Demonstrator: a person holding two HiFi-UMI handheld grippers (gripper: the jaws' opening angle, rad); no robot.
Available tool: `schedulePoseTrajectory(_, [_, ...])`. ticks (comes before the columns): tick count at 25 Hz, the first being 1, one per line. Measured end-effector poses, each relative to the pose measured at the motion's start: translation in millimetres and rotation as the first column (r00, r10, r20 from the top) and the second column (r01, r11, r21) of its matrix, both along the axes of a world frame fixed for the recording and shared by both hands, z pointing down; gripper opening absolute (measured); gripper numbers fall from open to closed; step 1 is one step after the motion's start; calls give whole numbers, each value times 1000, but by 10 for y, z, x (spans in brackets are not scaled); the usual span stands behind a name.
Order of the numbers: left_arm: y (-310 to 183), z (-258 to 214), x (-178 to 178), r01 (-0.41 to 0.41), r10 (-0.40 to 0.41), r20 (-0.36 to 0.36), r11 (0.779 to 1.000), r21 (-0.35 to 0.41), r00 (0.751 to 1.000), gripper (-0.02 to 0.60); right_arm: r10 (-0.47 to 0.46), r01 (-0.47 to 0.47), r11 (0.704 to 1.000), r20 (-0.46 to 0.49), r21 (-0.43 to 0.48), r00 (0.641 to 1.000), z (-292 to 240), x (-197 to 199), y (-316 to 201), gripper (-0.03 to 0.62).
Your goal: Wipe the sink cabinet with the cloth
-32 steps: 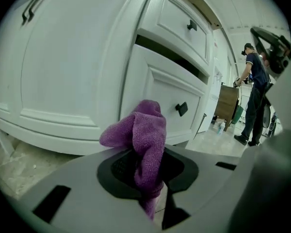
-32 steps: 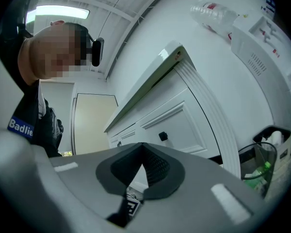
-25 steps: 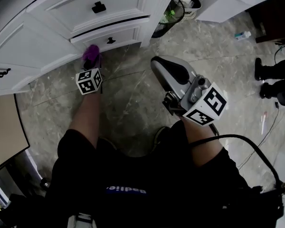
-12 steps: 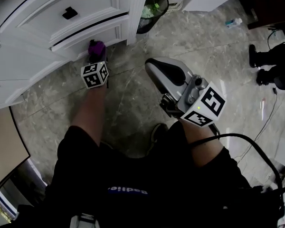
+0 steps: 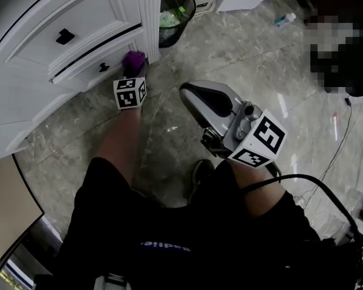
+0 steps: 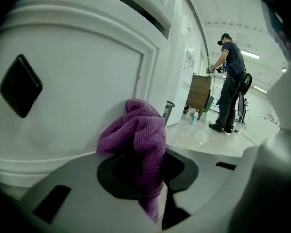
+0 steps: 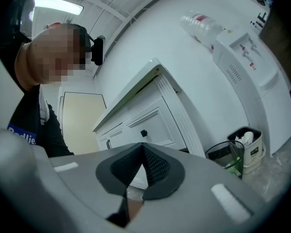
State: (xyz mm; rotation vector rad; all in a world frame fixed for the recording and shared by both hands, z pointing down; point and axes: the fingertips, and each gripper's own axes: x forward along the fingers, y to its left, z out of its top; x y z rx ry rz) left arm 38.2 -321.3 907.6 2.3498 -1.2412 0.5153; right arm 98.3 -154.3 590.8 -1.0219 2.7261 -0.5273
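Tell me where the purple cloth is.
The purple cloth sits upper left in the head view, clamped in the left hand-held gripper and pressed against the lower drawer front, beside its black knob.

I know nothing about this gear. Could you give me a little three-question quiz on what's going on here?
1. Multiple choice: what is the left gripper holding? A) a purple cloth B) a sponge C) nothing
2. True or false: the right gripper has its jaws shut on a drawer knob of the white cabinet.
3. Short answer: what stands on the floor just past the cabinet's corner?

Key: 1 A. 2 False: its jaws are shut on nothing, away from the cabinet. 3 A black wire bin.
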Motion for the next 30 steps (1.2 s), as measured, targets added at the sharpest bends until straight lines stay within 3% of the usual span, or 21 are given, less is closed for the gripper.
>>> schedulePoseTrajectory(6, [21, -7, 54, -67, 67, 44, 998, -2, 997, 87, -27, 27, 1000, 25, -3, 999, 1, -103, -43, -6])
schedulePoseTrajectory(14, [262, -624, 123, -177, 180, -27, 981, 83, 983, 87, -68, 68, 998, 91, -1, 994, -155, -425, -134, -6])
schedulePoseTrajectory(18, [643, -1252, -21, -219, 228, -72, 969, 114, 971, 87, -78, 82, 996, 118, -28, 990, -320, -584, -64, -6])
schedulePoseTrajectory(22, [1038, -2018, -156, -243, 255, -107, 963, 115, 961, 87, -21, 33, 997, 174, -64, 984, -607, -544, -1, -6])
schedulePoseTrajectory(30, [1643, -4108, -258, -257, 282, -177, 955, 152, 943, 87, -17, 37, 989, 138, -140, 990, -1826, -458, 521, -6])
